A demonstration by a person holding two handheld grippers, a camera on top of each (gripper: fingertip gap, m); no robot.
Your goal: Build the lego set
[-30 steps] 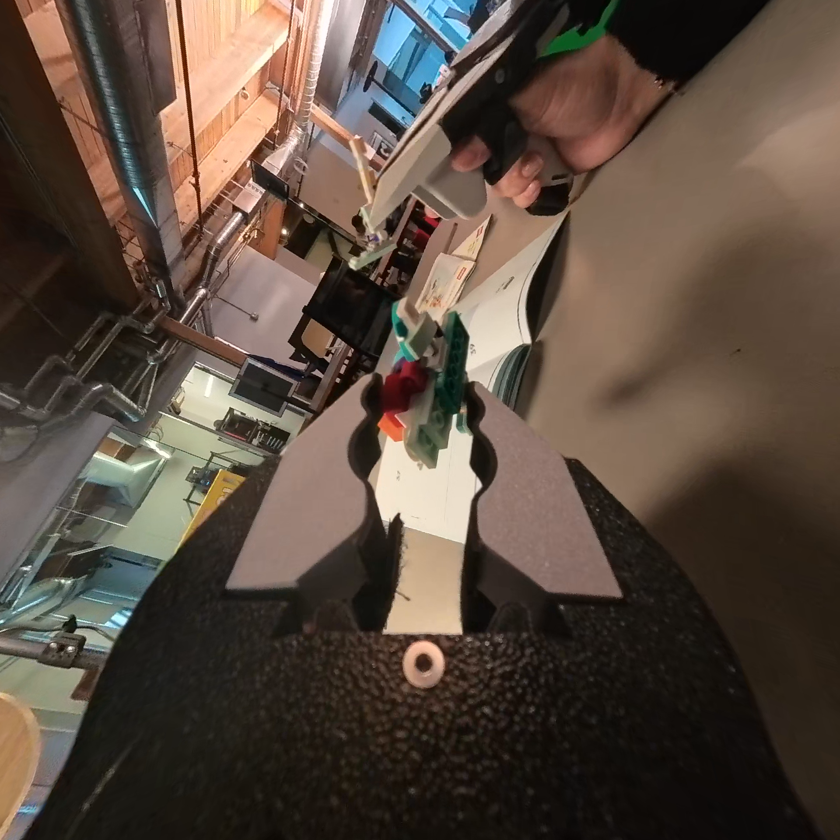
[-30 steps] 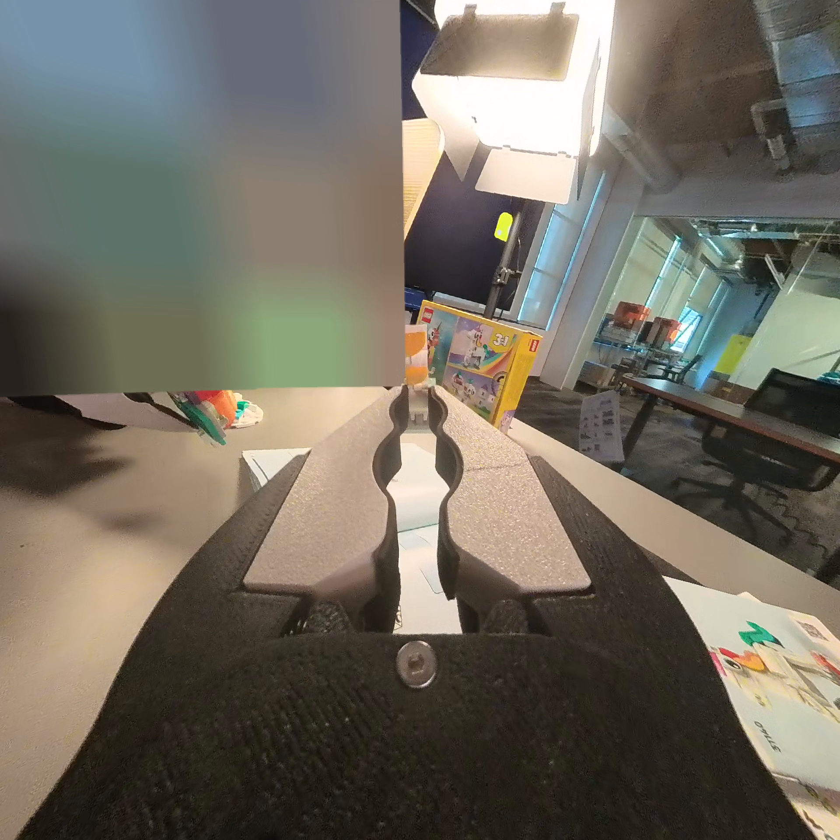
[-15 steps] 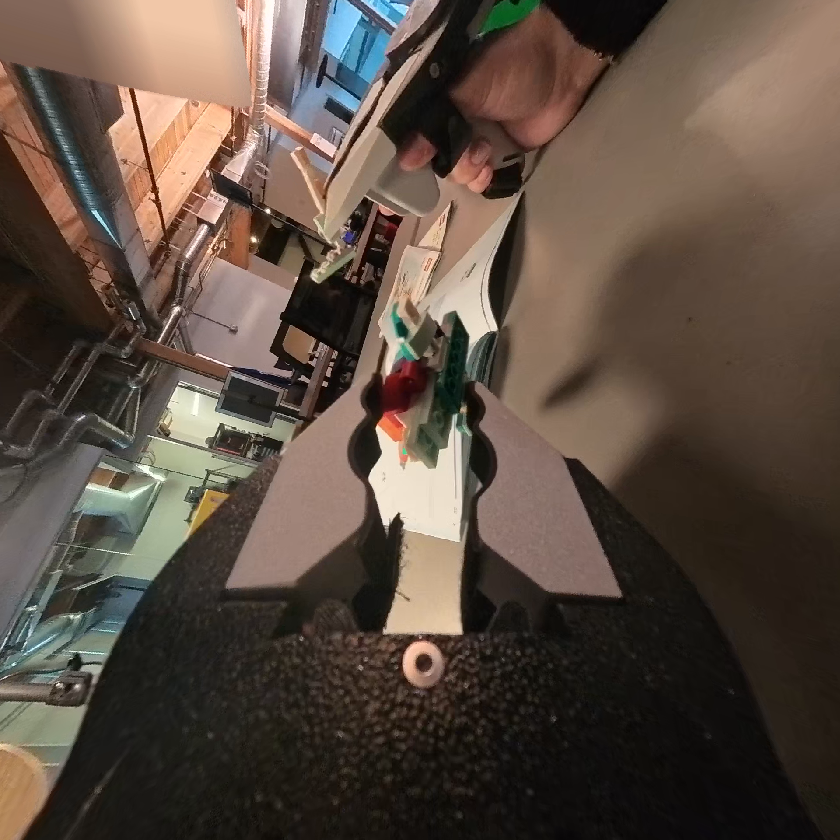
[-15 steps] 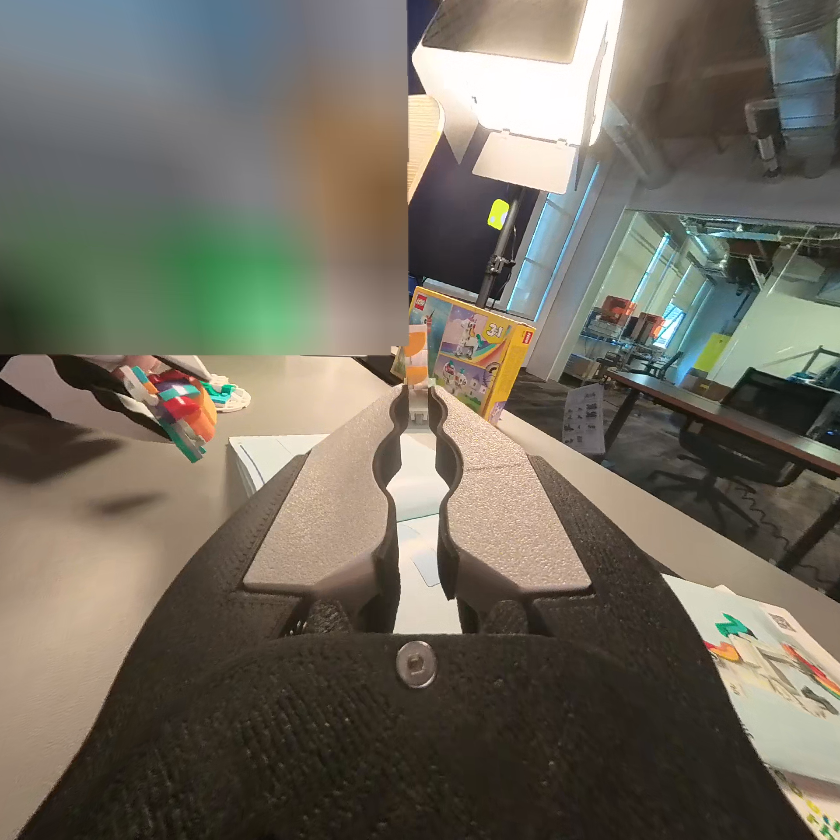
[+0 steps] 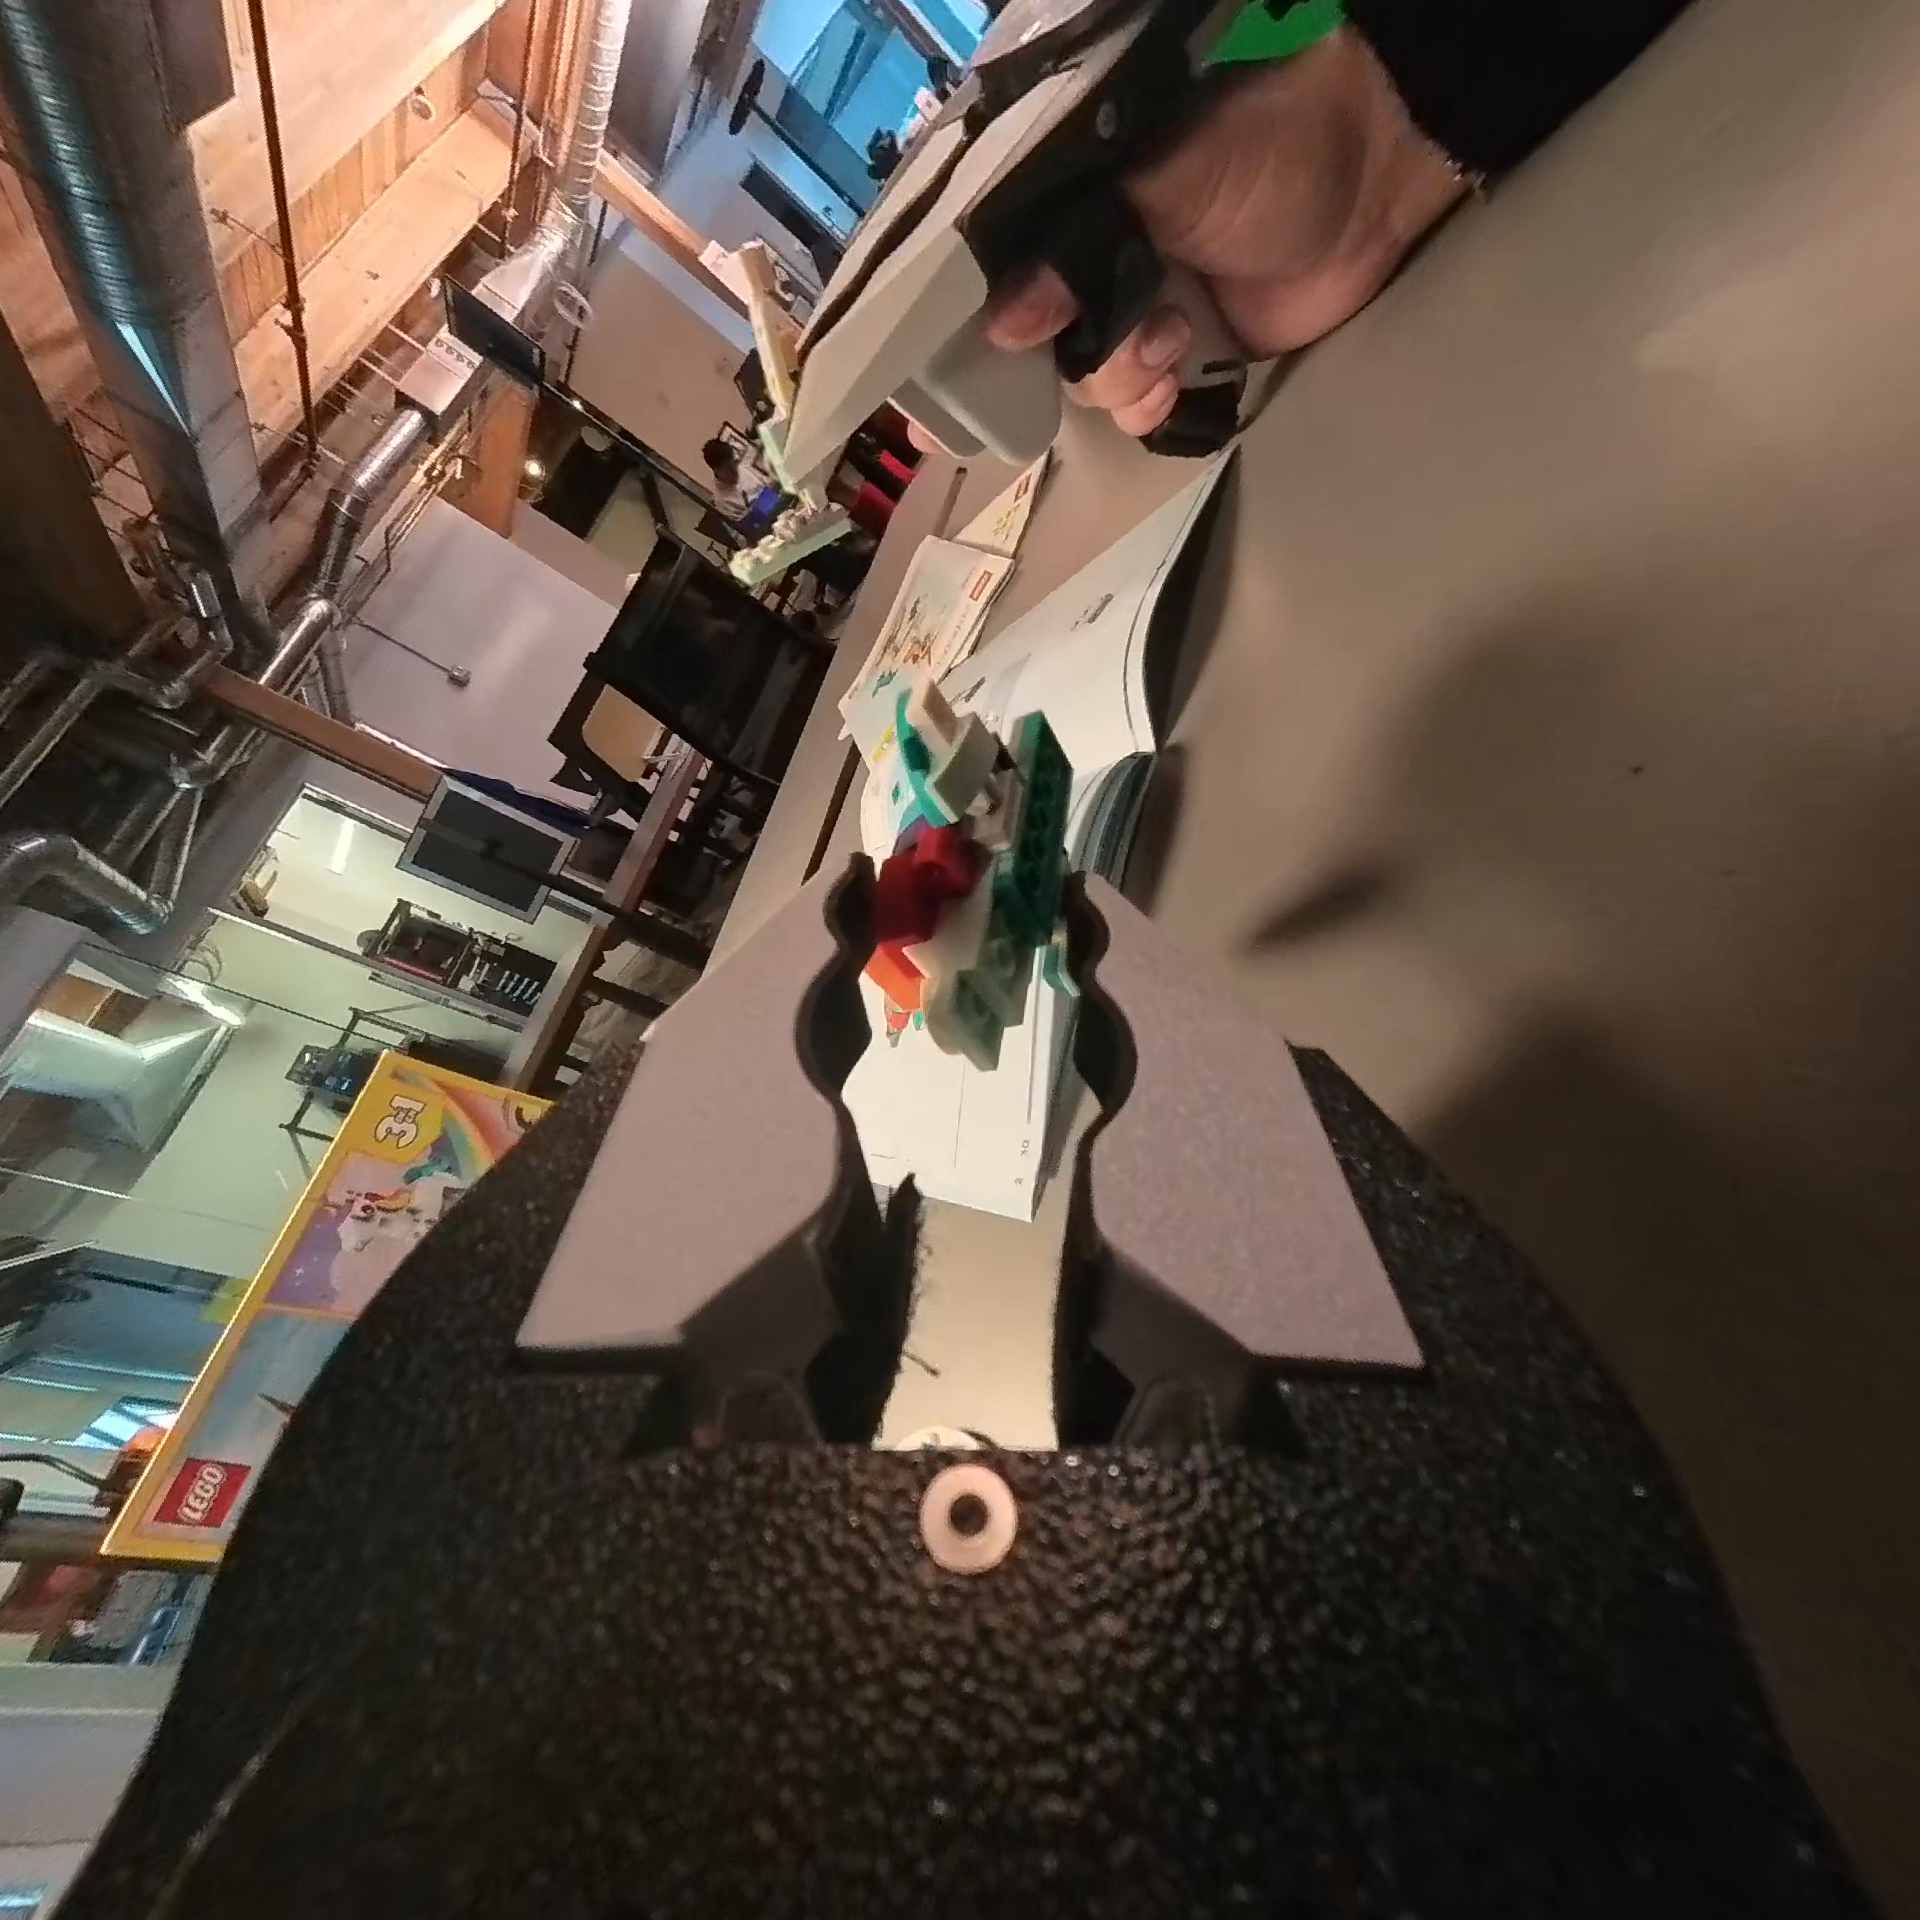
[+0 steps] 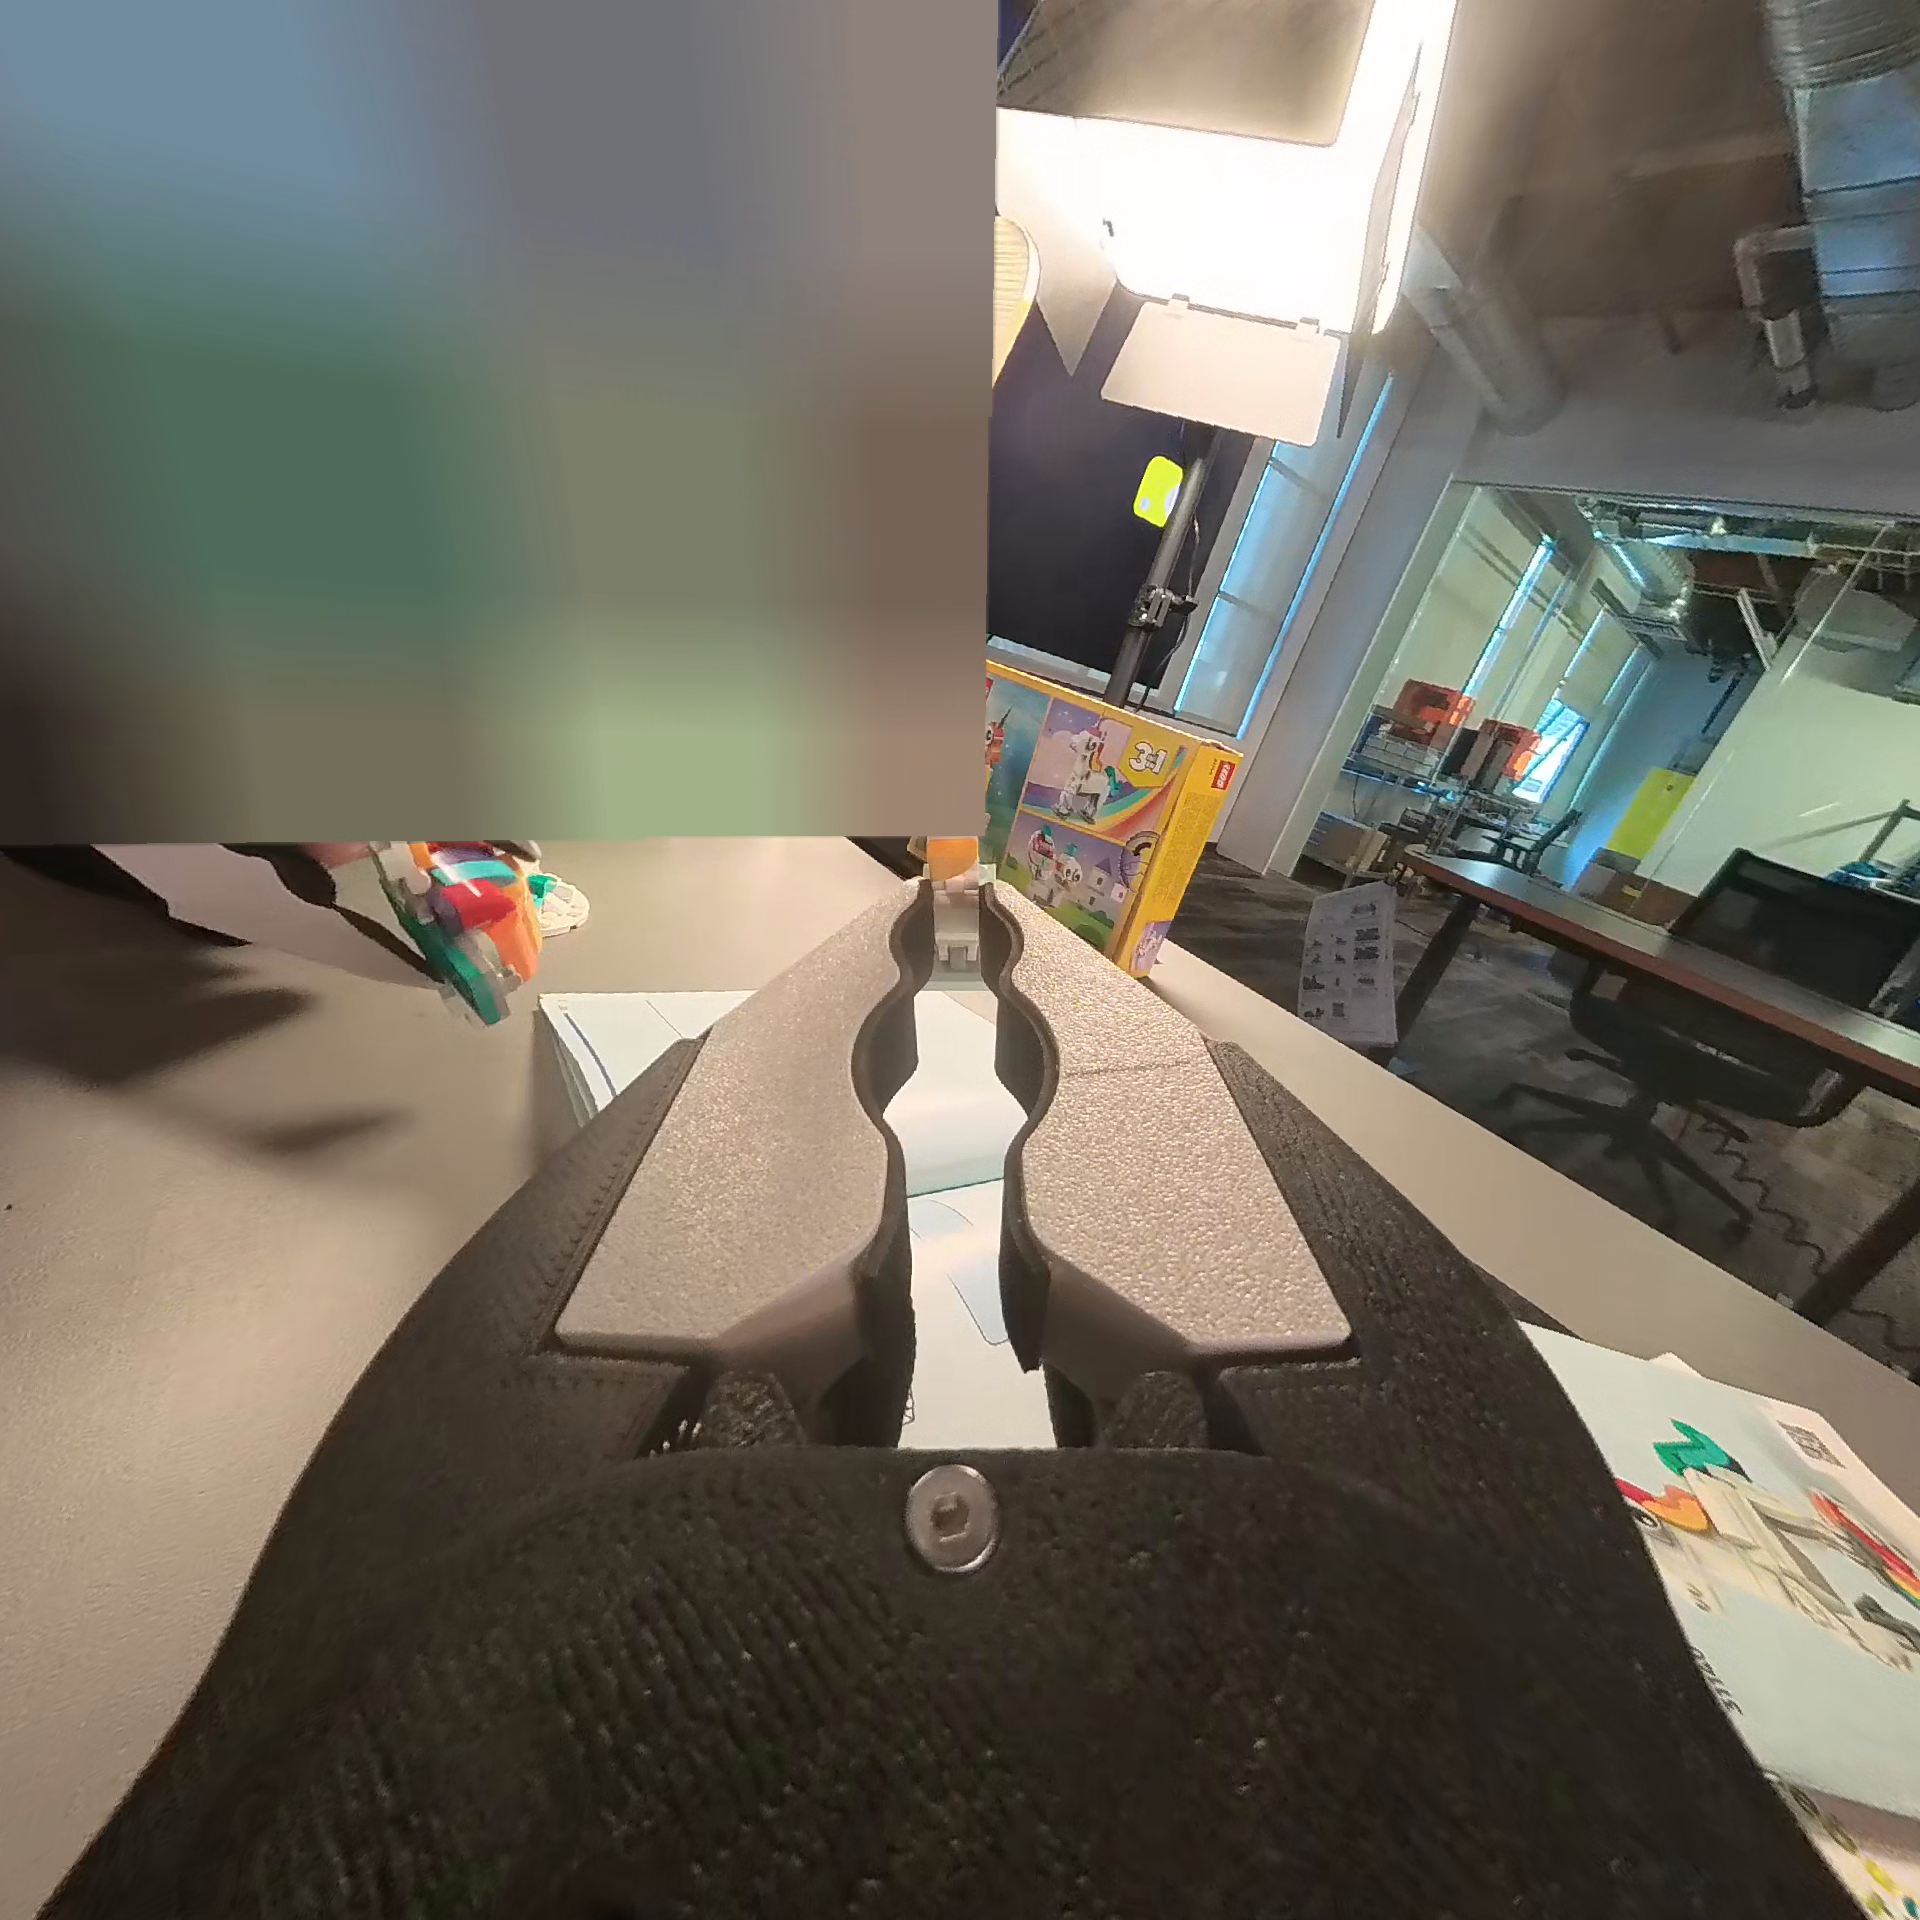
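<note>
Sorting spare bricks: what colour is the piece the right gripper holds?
White or pale grey small piece, clearest in the right wrist view.

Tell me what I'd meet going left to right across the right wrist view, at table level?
Colourful lego model held by the left gripper → small pale lego piece pinched by the right gripper → yellow lego box → instruction booklet.

Bright studio light panel [image 6: 1226, 249] on a stand, dark office chair [image 6: 1704, 1039] beside a long table [image 6: 1662, 935]
</note>
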